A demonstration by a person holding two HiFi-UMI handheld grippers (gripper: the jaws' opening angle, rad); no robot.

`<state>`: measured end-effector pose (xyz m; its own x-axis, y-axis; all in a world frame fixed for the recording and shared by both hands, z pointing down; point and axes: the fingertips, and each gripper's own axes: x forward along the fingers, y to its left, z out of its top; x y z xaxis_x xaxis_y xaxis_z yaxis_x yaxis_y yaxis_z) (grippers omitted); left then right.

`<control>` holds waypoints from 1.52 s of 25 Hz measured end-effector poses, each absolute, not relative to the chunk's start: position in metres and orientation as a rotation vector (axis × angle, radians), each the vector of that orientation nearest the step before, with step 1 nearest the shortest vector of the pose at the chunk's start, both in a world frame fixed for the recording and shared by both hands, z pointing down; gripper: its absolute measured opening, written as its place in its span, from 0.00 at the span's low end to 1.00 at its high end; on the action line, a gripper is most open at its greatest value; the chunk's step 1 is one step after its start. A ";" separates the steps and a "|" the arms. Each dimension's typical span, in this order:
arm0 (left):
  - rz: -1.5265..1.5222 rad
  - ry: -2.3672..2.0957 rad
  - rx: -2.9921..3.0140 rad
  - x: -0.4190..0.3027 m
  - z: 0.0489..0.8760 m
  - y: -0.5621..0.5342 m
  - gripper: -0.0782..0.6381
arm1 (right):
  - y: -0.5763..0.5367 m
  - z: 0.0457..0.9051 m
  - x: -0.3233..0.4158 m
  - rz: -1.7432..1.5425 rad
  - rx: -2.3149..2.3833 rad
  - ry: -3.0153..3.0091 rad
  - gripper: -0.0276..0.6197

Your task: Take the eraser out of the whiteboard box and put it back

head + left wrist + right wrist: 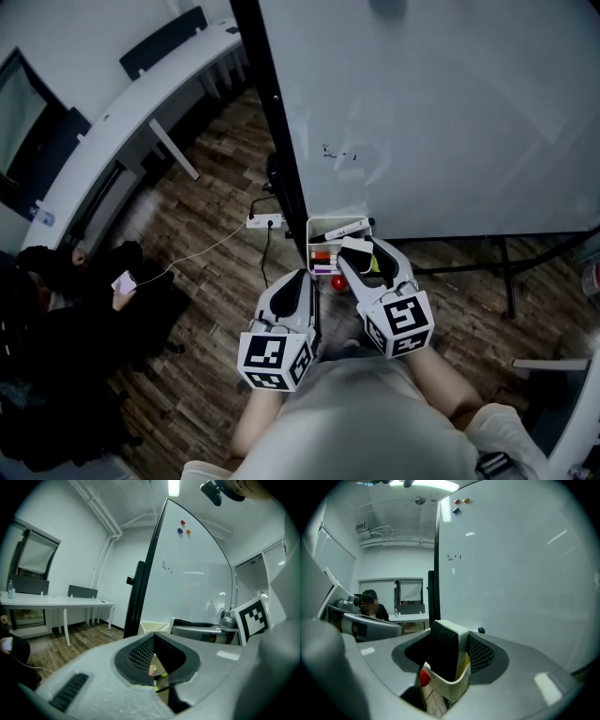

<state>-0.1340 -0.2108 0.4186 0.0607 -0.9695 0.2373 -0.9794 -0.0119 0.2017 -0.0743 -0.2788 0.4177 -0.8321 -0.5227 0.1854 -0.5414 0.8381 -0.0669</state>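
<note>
Straddling the eraser [443, 651], the right tool [451, 644] stands wide, one pad on each side. Its mesh pad [480, 653] lies just beside the eraser's white back. The other pad sits close to the black felt face, dark against dark. The eraser stands upright on edge in the whiteboard box [454, 684], toward the box's right end, with its lower part inside the rim. The left tool [153, 641] is drawn together at the tips with nothing between them, near the box's left end.

Only the head view shows the box hanging at the lower left corner of the whiteboard [431, 112], above a wood-plank floor [206, 234]. It also shows markers [323, 255] lying at the box's left end. Only the gripper views show the coloured magnets [182, 523] near the board's top edge. The right gripper view also shows the eraser's two layers and a red ball [423, 678] beside the box wall.

The box is pale, thin-walled and round-cornered. The pads are dark and perforated, set in smooth light-grey shells. The board is glossy, with a black frame edge.
</note>
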 end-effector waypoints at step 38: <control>0.053 -1.829 2.158 -0.128 0.409 -0.192 0.12 | -0.253 0.358 -0.055 0.079 1.087 -2.915 0.40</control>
<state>-0.1276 -0.1922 0.4095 0.1837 -0.9565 0.2267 -0.9680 -0.1360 0.2107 -0.0549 -0.2528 0.3578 -0.7556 -0.6534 0.0453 -0.6549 0.7548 -0.0374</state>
